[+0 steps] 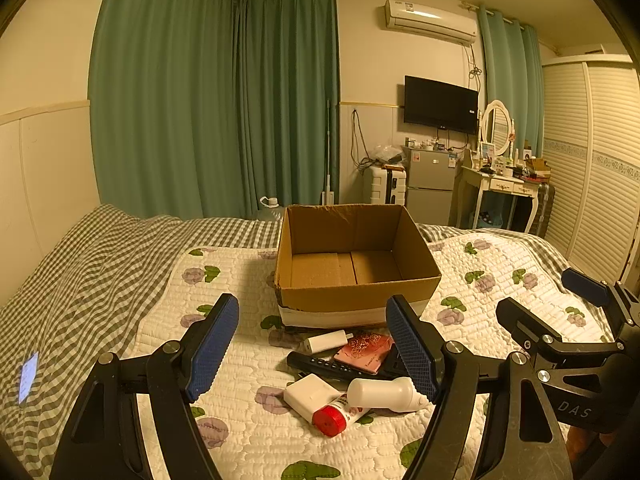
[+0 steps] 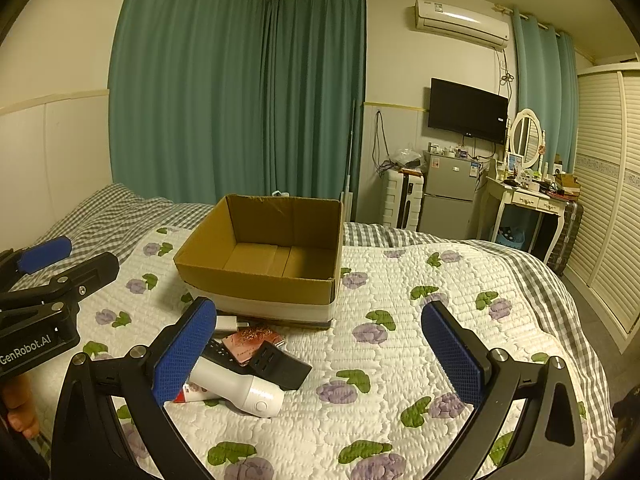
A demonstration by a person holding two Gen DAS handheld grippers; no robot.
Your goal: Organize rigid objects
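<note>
An empty open cardboard box (image 1: 352, 292) (image 2: 256, 284) stands on the quilted bed. In front of it lies a pile: a white charger (image 1: 325, 341), a pink patterned card (image 1: 366, 353) (image 2: 250, 342), a black remote (image 1: 332, 368), a white adapter block (image 1: 310, 396), a red-capped tube (image 1: 334, 418), a white bottle-shaped device (image 1: 384, 394) (image 2: 240, 390) and a black power strip (image 2: 280, 366). My left gripper (image 1: 316, 354) is open above the pile. My right gripper (image 2: 318, 356) is open, to the right of the pile, and shows in the left wrist view (image 1: 560, 304).
The flowered quilt (image 2: 400, 360) lies over a grey checked sheet (image 1: 80, 288). A lit phone (image 1: 29, 376) lies at the bed's left. Beyond the bed stand a suitcase (image 1: 386, 186), a fridge (image 1: 430, 180), a dressing table (image 1: 500, 188) and a wardrobe (image 1: 592, 160).
</note>
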